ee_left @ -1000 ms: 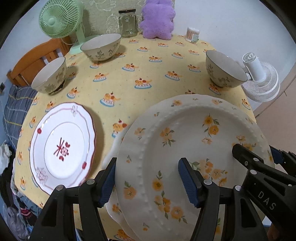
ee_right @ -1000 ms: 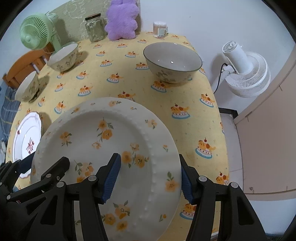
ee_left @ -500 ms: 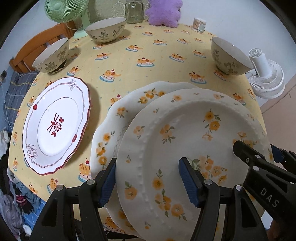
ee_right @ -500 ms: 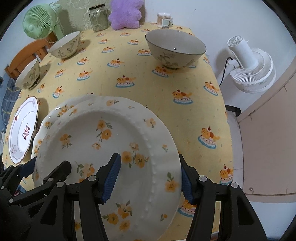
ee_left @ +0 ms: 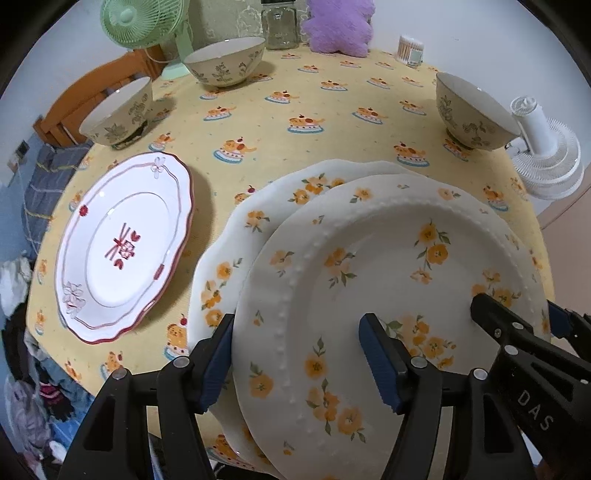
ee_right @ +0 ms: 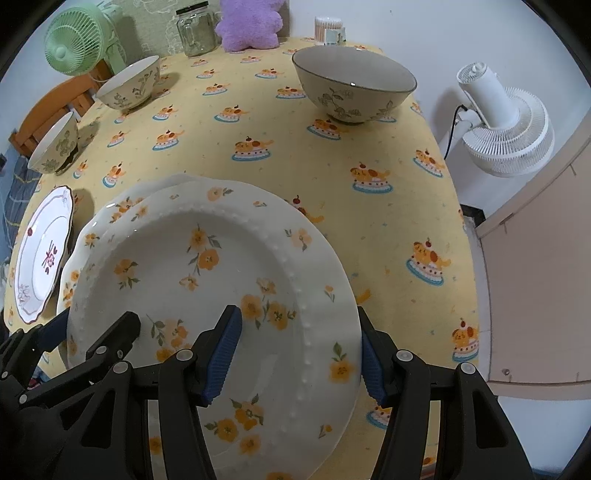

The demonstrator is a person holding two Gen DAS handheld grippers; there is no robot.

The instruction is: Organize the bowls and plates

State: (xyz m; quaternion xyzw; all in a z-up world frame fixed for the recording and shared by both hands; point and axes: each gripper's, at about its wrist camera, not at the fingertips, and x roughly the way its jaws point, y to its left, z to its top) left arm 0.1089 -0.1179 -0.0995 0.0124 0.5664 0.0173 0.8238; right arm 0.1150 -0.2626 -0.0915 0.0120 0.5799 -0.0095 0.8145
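Observation:
Both grippers hold one yellow-flowered plate [ee_left: 388,266] by opposite rims. My left gripper [ee_left: 299,350] straddles its left rim, my right gripper [ee_right: 299,343] its right rim [ee_right: 325,295]. The plate hangs just above a second yellow-flowered plate [ee_left: 258,214] lying on the table, offset to the right of it; that plate also shows in the right wrist view [ee_right: 110,210]. A red-trimmed white plate [ee_left: 125,243] lies left. Three floral bowls stand apart: far left [ee_left: 118,114], back [ee_left: 225,62] and right [ee_right: 354,85].
The round table has a yellow cake-print cloth [ee_left: 332,110]. At its back stand a green fan [ee_left: 140,22], a glass jar [ee_left: 279,26], a purple plush [ee_left: 338,22] and a cotton-swab tub [ee_left: 410,50]. A white fan [ee_right: 506,129] stands off the right edge. A wooden chair [ee_left: 96,99] is at left.
The held plate has come down and forward over the lower flowered plate, which has come into view beneath it. Both grippers keep their hold.

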